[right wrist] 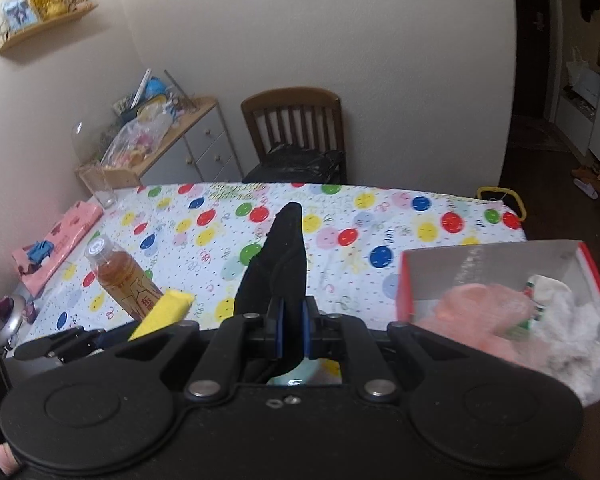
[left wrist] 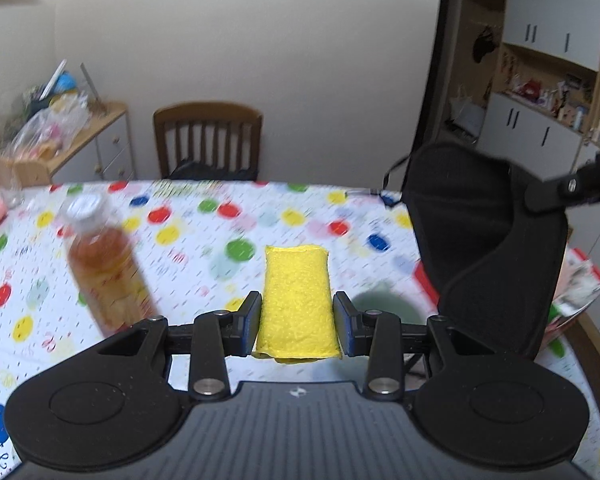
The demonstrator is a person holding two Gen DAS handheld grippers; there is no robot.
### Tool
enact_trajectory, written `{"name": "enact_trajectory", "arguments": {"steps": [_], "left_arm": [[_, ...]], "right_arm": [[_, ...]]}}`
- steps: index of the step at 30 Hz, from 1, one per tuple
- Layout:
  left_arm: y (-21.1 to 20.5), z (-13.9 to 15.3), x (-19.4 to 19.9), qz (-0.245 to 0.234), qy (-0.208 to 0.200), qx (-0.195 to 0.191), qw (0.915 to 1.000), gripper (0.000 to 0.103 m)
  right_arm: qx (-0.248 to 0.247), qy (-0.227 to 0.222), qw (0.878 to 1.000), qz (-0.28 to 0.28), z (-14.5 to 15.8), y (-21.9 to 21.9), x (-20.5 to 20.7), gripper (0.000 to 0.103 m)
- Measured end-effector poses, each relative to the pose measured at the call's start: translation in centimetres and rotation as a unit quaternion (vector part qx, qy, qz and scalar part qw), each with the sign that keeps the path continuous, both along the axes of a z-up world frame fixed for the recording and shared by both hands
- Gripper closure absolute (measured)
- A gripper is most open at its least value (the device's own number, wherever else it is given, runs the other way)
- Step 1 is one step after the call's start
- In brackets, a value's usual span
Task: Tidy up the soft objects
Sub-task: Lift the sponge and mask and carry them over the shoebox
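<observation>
1. Gripping a yellow sponge-like pad (left wrist: 296, 308), the left hand-held gripper (left wrist: 296, 320) has its jaws set narrow, pressed against the pad's two long sides; the pad is dotted with fine pale specks and sticks out forward above the tabletop (left wrist: 204, 248).
2. The right hand-held gripper (right wrist: 292, 332) is nearly closed on one black fabric piece (right wrist: 278, 264), which stands up from the jaws to a tapered tip; it looks like a padded mask or pouch, though its exact kind is hard to tell.
3. One bottle of amber drink (right wrist: 126, 280) with a white cap stands on the tabletop left of the black fabric piece; red characters show on its label, too small to read.
4. Right of the black fabric piece sits one red-edged cardboard box (right wrist: 492, 276), holding a pink soft item (right wrist: 480, 312) and a white cloth (right wrist: 572, 320).
5. Beyond it, the balloon-print cloth bears mirrored gold lettering, blurred past reading.
6. One wooden chair (right wrist: 296, 120) stands behind the tabletop.
</observation>
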State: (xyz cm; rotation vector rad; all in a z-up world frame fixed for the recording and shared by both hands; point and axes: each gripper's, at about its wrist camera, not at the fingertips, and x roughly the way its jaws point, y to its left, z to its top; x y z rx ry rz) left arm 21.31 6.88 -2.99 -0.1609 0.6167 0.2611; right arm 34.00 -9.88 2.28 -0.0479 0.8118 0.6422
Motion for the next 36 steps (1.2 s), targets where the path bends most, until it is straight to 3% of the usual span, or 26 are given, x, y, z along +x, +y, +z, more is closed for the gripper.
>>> {"name": "enact_trajectory", "arguments": {"steps": [8,15,26,36], "left_arm": [[-5.6,3.6,2.3,-0.034,-0.029,0.004,0.9990,0.065],[-10.0,4.9,4.9,-0.058,-0.039,0.007,0.9975,0.065],[-16.2,4.2,9.7,-0.090,-0.027,0.010,0.9956,0.065],[-20.1,1.4,14.3,-0.107,0.010,0.004,0.9942,0.065]], "right_arm": [[0.016,-0.016,0.999,-0.029,1.5,-6.7,0.2,0.094],[0.028,-0.020,0.998,-0.061,1.4,-12.7,1.4,0.094],[0.022,-0.023,0.994,-0.105,0.3,-20.4,4.5,0.094],[0.000,-0.010,0.992,-0.130,-2.3,-24.8,8.4,0.094]]}}
